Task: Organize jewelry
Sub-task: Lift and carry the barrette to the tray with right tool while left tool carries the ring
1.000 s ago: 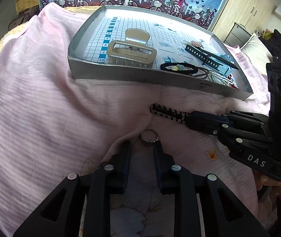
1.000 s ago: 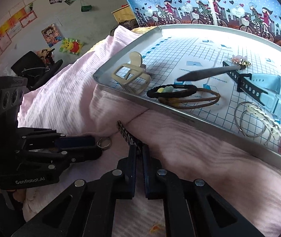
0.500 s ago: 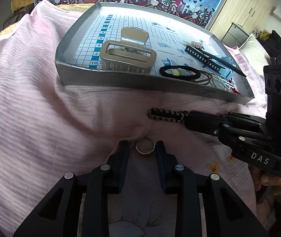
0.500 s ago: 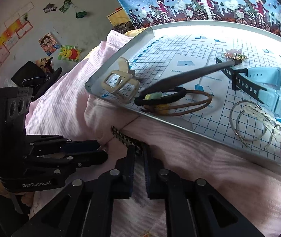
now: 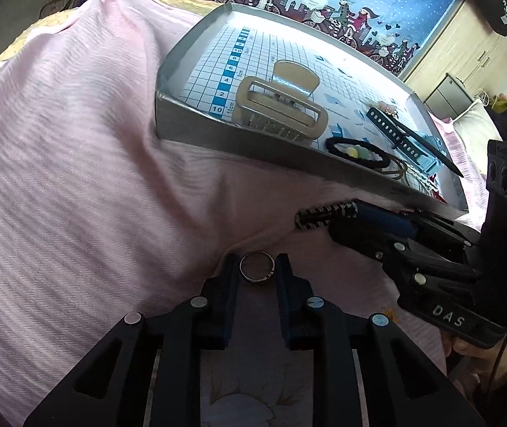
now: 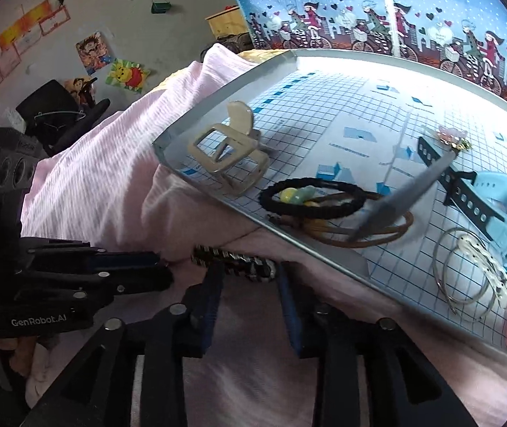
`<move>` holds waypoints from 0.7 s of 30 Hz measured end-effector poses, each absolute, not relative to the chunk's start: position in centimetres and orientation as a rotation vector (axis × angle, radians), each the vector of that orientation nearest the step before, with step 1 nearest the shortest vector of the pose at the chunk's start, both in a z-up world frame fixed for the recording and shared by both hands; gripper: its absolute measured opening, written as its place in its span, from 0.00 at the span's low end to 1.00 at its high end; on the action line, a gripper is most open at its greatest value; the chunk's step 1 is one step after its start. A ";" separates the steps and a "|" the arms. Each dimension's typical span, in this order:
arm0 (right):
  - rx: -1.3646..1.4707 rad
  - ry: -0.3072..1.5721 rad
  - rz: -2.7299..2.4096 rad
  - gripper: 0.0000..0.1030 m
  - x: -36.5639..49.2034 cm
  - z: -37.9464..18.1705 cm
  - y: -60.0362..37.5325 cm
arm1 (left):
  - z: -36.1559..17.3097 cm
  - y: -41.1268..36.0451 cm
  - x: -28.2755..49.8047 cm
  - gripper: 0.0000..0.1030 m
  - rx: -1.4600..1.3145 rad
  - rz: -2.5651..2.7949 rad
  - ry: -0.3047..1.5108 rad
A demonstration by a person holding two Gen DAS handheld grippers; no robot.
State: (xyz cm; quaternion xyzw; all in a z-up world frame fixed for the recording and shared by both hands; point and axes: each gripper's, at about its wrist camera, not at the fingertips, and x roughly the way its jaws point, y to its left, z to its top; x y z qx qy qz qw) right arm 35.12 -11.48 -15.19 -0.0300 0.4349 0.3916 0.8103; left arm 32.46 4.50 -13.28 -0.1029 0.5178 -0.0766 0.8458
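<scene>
The left gripper (image 5: 256, 272) pinches a thin metal ring (image 5: 257, 267) at its fingertips, the hoop lying nearly flat. The right gripper (image 6: 249, 277) stands released, its spread tips straddling a black-and-white braided band (image 6: 233, 263) lying crosswise on ribbed pink cloth (image 5: 75, 178), just short of the grey tray (image 6: 310, 249).

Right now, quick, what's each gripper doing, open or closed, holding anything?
Left gripper: shut on the ring.
Right gripper: open, with the black-and-white braided bracelet lying between its fingers.
</scene>
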 end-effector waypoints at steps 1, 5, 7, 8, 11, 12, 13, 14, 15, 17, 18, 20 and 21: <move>-0.068 0.925 0.850 0.37 35.0 -15.1 -11.4 | -13.3 4.5 32.6 0.17 -0.216 -0.162 1.092; -0.049 0.920 0.904 0.39 34.8 -14.9 -11.4 | -13.1 4.9 32.5 0.17 -0.229 -0.154 1.086; -0.027 0.920 0.937 0.39 34.8 -14.7 -11.6 | -12.8 5.3 32.2 0.17 -0.239 -0.132 1.072; -0.020 0.926 0.950 0.39 34.8 -14.7 -11.7 | -12.7 5.5 32.1 0.17 -0.248 -0.119 1.067; -0.037 0.917 0.915 0.39 34.8 -14.4 -11.7 | -12.5 6.5 31.7 0.17 -0.300 -0.081 1.051; -0.038 0.914 0.895 0.39 34.9 -14.4 -11.8 | -12.5 6.8 31.7 0.17 -0.316 -0.070 1.047; -0.032 0.916 0.882 0.39 35.1 -14.5 -11.8 | -12.4 7.0 31.6 0.17 -0.322 -0.062 1.044; -0.022 0.922 0.873 0.39 35.2 -14.6 -11.8 | -12.4 7.1 31.6 0.17 -0.323 -0.058 1.042; -0.005 0.932 0.867 0.39 35.4 -14.7 -11.8 | -12.4 7.2 31.5 0.17 -0.322 -0.055 1.040; 0.019 0.939 0.863 0.39 35.7 -14.7 -11.7 | -12.4 7.2 31.5 0.17 -0.320 -0.049 1.041; 0.017 0.946 0.854 0.39 35.7 -14.7 -11.4 | -12.4 7.3 31.5 0.17 -0.324 -0.048 1.042; 0.003 0.954 0.836 0.39 35.7 -14.8 -10.8 | -12.4 7.4 31.5 0.17 -0.333 -0.049 1.045; -0.008 0.954 0.832 0.39 35.6 -14.9 -10.6 | -12.5 7.5 31.5 0.17 -0.334 -0.050 1.047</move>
